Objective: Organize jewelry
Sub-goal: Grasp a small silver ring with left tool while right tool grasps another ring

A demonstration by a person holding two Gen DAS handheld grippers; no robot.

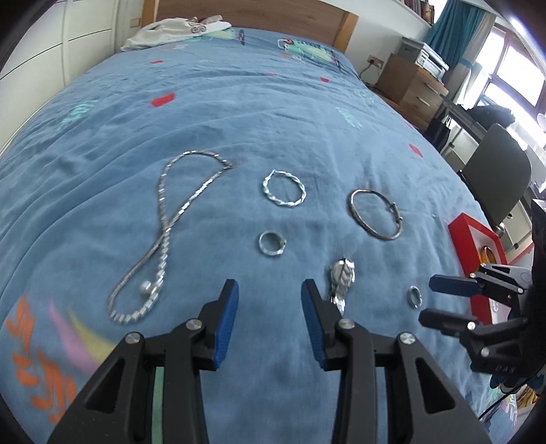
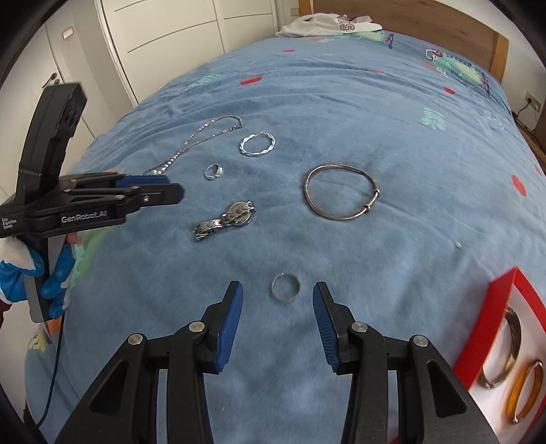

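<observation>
Silver jewelry lies on the blue bedspread: a long necklace (image 1: 170, 235), a twisted hoop (image 1: 284, 188), a small ring (image 1: 271, 243), a thin bangle (image 1: 375, 214), a watch (image 1: 341, 278) and a plain ring (image 1: 414, 296). My left gripper (image 1: 269, 300) is open and empty, hovering just short of the small ring and left of the watch. My right gripper (image 2: 278, 300) is open, with the plain ring (image 2: 286, 287) lying between its fingertips on the bed. The red jewelry box (image 2: 501, 300) at the right holds two bangles (image 2: 525, 389).
A white garment (image 1: 174, 30) lies by the wooden headboard. A wooden dresser (image 1: 409, 88) and a dark chair (image 1: 494, 174) stand right of the bed. White wardrobe doors (image 2: 163, 44) are on the left. The bed edge is near the red box.
</observation>
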